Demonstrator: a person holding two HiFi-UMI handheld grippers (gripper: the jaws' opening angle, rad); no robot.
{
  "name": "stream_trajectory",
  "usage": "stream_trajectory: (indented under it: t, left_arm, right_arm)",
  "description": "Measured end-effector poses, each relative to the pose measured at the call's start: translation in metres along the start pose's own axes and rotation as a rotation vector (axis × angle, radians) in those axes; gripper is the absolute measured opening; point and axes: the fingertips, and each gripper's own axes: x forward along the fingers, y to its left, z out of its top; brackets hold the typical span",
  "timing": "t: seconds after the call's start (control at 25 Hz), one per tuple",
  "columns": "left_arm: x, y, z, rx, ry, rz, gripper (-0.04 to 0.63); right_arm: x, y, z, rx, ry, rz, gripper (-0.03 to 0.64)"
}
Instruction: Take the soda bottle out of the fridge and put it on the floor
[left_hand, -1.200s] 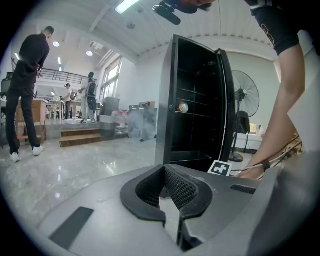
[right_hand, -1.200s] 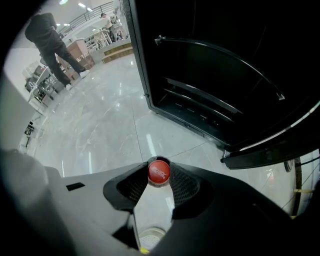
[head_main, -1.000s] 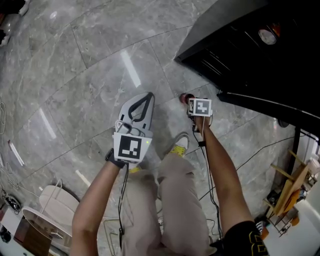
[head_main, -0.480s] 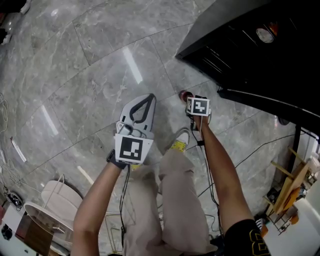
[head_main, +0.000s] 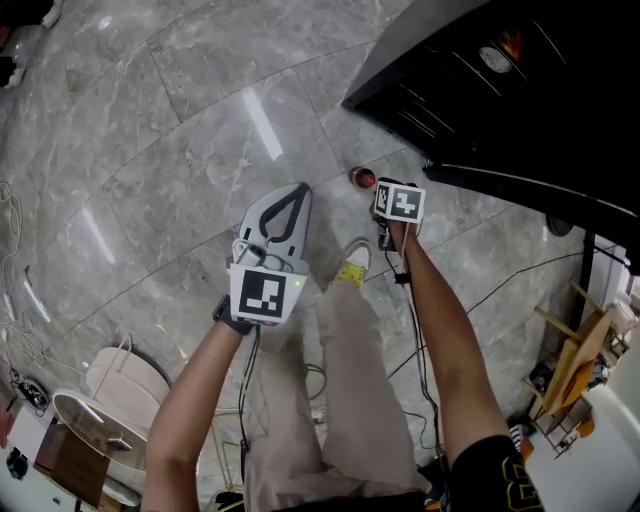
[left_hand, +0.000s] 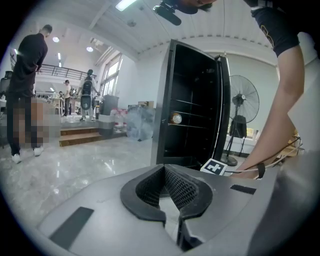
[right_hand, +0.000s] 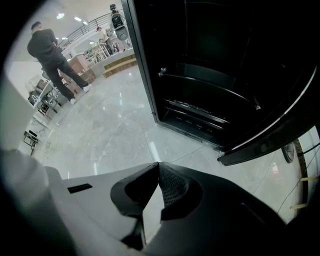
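Soda bottle shows only a red cap and dark top from above, standing on the grey marble floor just in front of the open black fridge. Both bare forearms reach forward and down. The right gripper is near the bottle, not touching it, its fingers closing fully, tips meeting on nothing. The left gripper is further left, its fingers together and empty.
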Motion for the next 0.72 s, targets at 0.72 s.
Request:
stream_trajectory:
  t: [0.72]
  left_arm:
    - [-0.146,-0.052,0.209,-0.081,0.044,0.002,0.017]
  right_arm:
    - [-0.350,0.086,0.053,-0.018,-0.212,0.161,-0.003]
